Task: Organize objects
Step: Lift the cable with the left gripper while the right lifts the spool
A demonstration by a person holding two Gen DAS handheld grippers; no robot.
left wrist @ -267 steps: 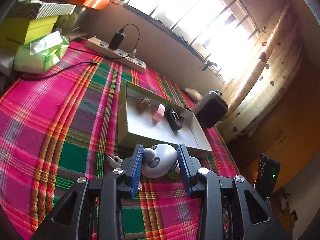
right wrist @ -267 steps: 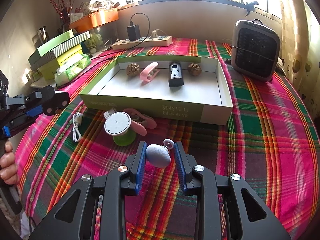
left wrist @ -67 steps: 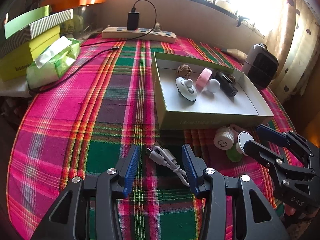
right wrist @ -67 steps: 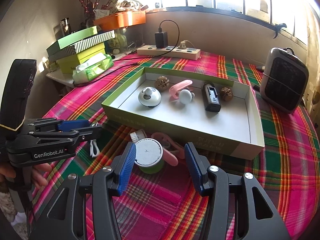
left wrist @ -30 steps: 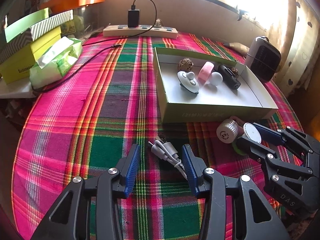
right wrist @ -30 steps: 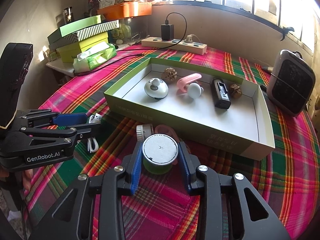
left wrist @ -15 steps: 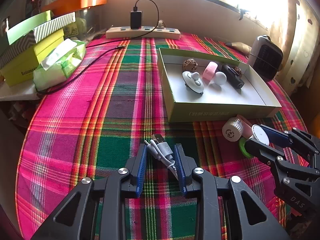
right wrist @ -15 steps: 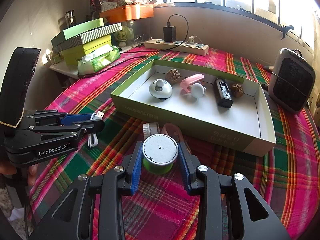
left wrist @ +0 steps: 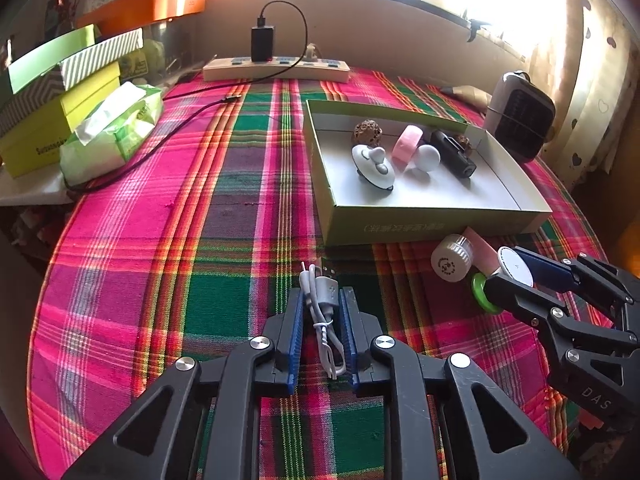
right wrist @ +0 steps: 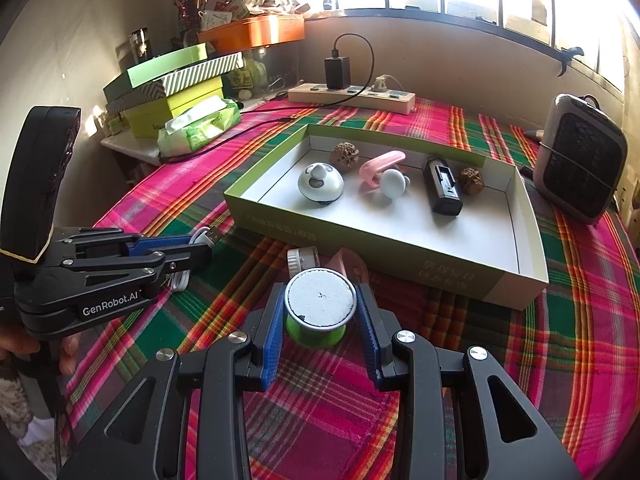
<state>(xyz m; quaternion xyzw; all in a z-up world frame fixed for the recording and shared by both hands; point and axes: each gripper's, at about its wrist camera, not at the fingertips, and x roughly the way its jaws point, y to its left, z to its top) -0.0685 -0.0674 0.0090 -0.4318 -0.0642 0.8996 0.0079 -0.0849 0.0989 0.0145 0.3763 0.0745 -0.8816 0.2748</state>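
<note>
My left gripper [left wrist: 322,300] has its jaws closing in, and the blue pads press both sides of a coiled white USB cable [left wrist: 325,290] on the plaid cloth. From the right wrist view the left gripper [right wrist: 194,250] sits at the left with the cable's plug [right wrist: 210,234] poking out. My right gripper [right wrist: 320,304] is shut on a round spool [right wrist: 320,298] with a white top and a green base. The same spool [left wrist: 516,266] shows in the left wrist view. A green-sided shallow box [right wrist: 360,250] lies just beyond, holding several small items.
A small white cap [right wrist: 302,258] and a pink clip [right wrist: 348,264] lie on the cloth before the box. A grey heater [right wrist: 580,160] stands at the right, with a power strip [left wrist: 276,70] at the back. A tissue pack [left wrist: 112,132] and stacked boxes are at the left.
The left jaws, wide apart a second ago, have come together on the USB cable. The right gripper keeps its hold on the spool and has stayed where it was.
</note>
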